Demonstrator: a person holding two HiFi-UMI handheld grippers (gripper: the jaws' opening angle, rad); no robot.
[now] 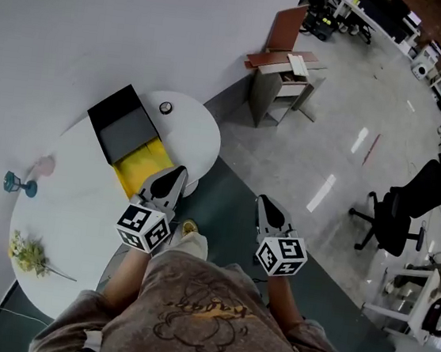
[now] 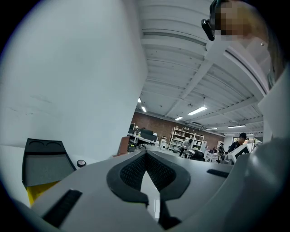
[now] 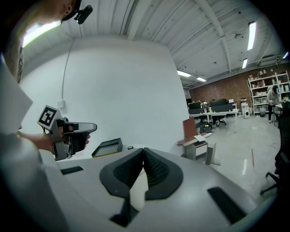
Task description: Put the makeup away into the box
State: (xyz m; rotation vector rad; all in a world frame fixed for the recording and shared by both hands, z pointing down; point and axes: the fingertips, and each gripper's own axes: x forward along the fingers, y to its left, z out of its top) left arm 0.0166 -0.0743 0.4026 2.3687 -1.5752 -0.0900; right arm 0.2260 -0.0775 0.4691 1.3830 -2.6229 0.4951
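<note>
An open black box (image 1: 122,131) with a yellow inside lies on the white round table (image 1: 81,210). A small round makeup pot (image 1: 165,108) stands on the table just beyond the box. My left gripper (image 1: 170,179) hovers over the table's near edge beside the yellow part, jaws shut and empty. My right gripper (image 1: 268,210) is off the table over the floor, shut with nothing in it. The left gripper view shows its gripper (image 2: 146,156) closed, with the box (image 2: 43,165) and pot (image 2: 81,163) at its left. From the right gripper (image 3: 144,152) I see the box (image 3: 107,147) and the left gripper (image 3: 68,136).
A bunch of yellow flowers (image 1: 27,255), a teal stand (image 1: 18,183) and a pink object (image 1: 44,165) lie on the table's left side. A small grey cabinet (image 1: 284,83) with brown boards stands by the wall. An office chair (image 1: 404,210) is at the right.
</note>
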